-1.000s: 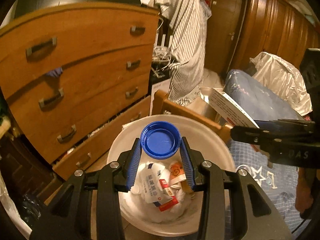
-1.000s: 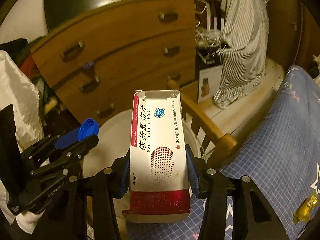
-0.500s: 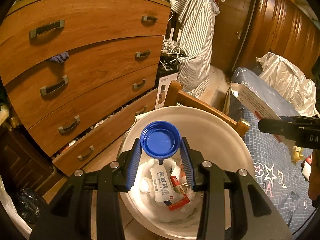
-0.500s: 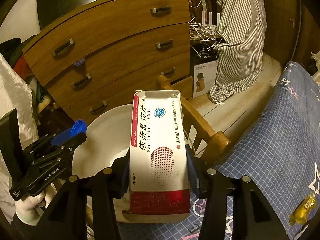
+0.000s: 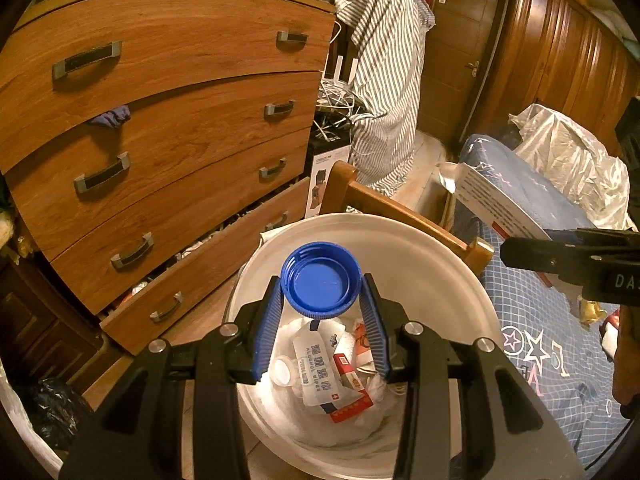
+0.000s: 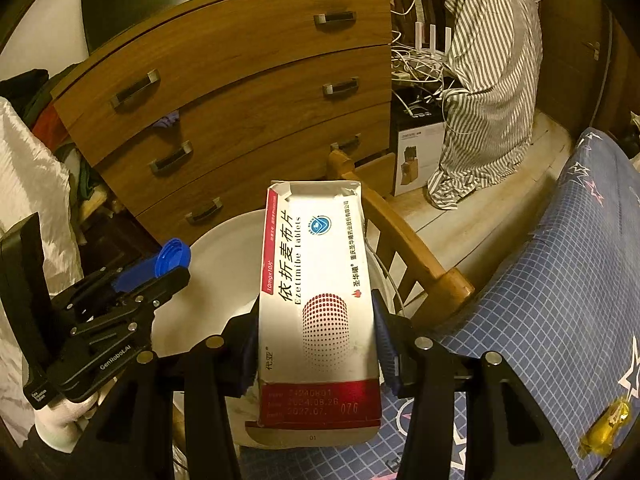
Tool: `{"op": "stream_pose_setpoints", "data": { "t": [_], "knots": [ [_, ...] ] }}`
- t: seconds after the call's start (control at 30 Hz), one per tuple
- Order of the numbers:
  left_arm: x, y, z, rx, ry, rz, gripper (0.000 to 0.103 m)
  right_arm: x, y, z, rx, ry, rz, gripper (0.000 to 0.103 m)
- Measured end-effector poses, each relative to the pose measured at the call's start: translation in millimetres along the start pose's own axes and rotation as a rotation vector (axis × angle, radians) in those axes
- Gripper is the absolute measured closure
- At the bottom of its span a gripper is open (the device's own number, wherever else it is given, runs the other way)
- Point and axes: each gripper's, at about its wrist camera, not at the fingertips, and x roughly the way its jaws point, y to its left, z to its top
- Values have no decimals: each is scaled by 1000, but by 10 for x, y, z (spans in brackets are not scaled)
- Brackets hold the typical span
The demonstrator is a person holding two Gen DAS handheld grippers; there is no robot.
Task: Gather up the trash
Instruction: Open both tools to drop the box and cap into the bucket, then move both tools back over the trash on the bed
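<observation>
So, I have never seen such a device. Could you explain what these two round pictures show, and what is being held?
No robot here: a person carries a hand-held two-finger gripper in each hand, each with a wide-angle camera looking along its fingers. One picture comes from the left gripper, shut on a blue cap above a white bin already holding wrappers. The other comes from the right gripper, shut on a tablet box near the same bin. A dresser stands behind, a blue checked bed at the right.

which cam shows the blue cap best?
Left wrist: the blue cap sits centred between the left gripper pads, open side up, over the white bin. Right wrist shows it small and edge-on only.
</observation>
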Motion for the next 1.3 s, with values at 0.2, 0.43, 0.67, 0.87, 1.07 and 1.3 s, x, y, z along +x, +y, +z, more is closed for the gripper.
{"op": "stream_pose_setpoints", "data": {
  "t": [0.2, 0.43, 0.67, 0.87, 1.07, 1.3],
  "knots": [
    [32, -18, -4, -2, 6, -2, 65, -5, 17, 39, -4, -12, 6, 47],
    [67, -30, -39, 5, 24, 5, 47, -114, -31, 28, 17, -56, 26, 30],
    [20, -84, -73, 20, 29, 4, 47, -289, -184, -94, 61, -76, 42, 30],
    [-114, -168, -112, 28, 20, -6, 47, -579, -295, -355, 82, -114, 50, 30],
    [-219, -471, -259, 61, 21, -46, 47, -1021, -501, -913, 114, -170, 27, 30],
    [-152, -1246, -539, 165, 68, -137, 47, -1510, -910, -1783, 148, -202, -58, 30]
  ]
}}
